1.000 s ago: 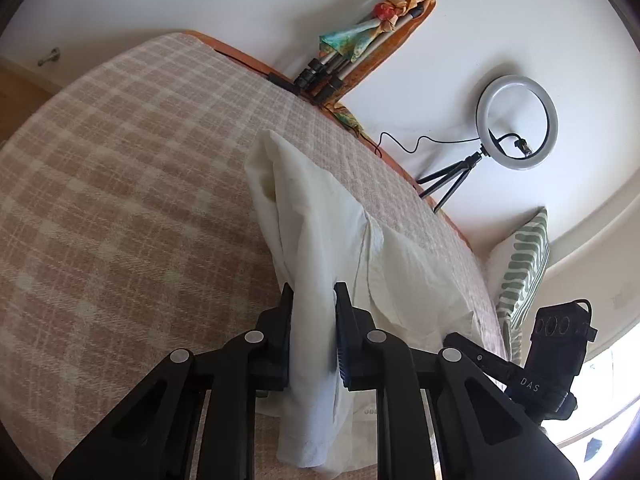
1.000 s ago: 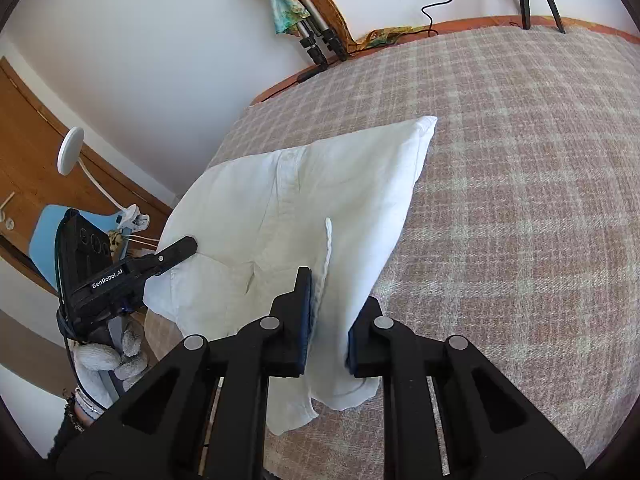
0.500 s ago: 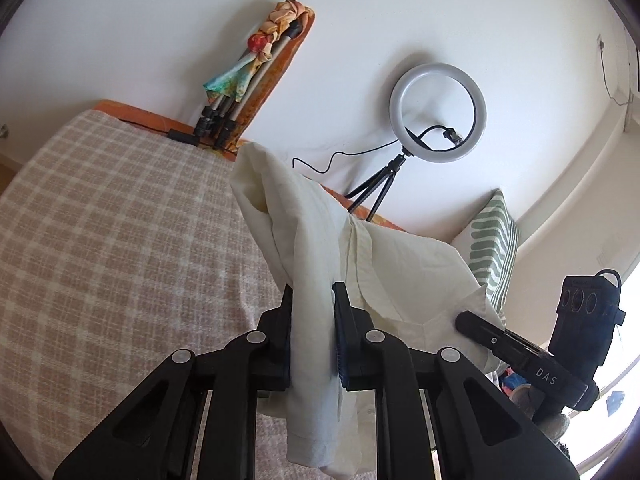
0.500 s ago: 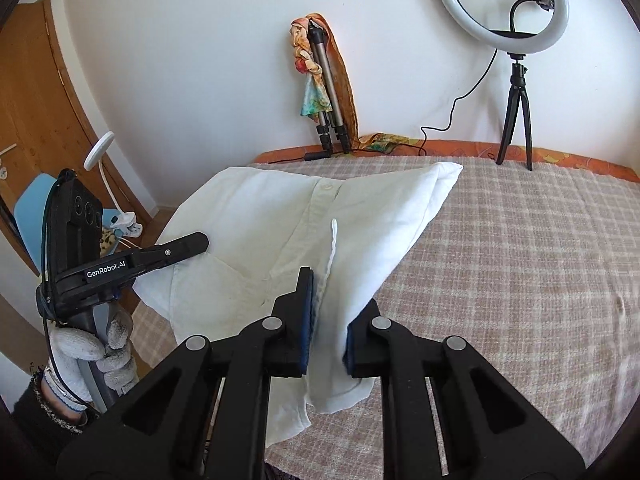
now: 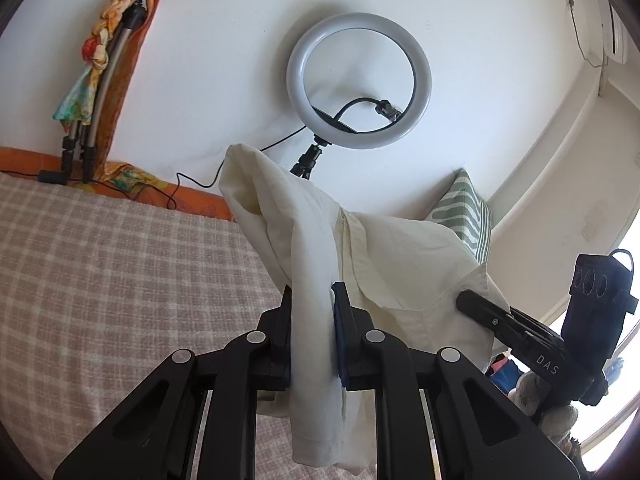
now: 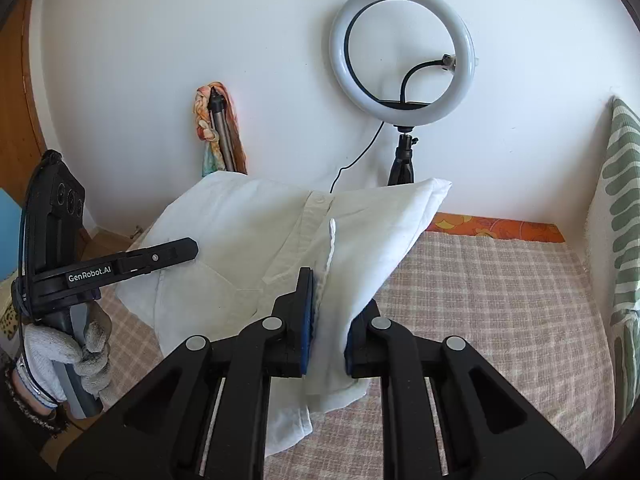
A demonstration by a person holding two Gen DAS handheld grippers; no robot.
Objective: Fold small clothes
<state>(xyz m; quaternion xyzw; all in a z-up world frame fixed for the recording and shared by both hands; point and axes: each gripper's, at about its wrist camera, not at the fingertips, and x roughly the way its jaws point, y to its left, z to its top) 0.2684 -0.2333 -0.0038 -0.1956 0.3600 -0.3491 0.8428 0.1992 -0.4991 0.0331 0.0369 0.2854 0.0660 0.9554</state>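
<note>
A small white shirt (image 5: 384, 256) (image 6: 248, 236) with a button placket hangs in the air between both grippers, above the checked bed cover (image 5: 120, 272) (image 6: 488, 304). My left gripper (image 5: 312, 296) is shut on one bunched edge of the shirt, whose hem droops below the jaws. My right gripper (image 6: 336, 280) is shut on the opposite edge. In the left wrist view the right gripper (image 5: 516, 328) shows at the right, its finger under the cloth. The left gripper (image 6: 132, 260) appears at the left of the right wrist view, held by a gloved hand (image 6: 68, 356).
A ring light on a small tripod (image 5: 358, 80) (image 6: 402, 56) stands at the bed's far edge by the white wall. Folded tripods wrapped in a colourful scarf (image 5: 100, 64) (image 6: 218, 132) lean on the wall. A green-striped pillow (image 5: 468, 216) (image 6: 620, 216) stands at the right.
Both grippers rose and swung toward the wall, lifting the shirt off the bed. The views tilted up from the cover to the wall and ring light. Both grips held.
</note>
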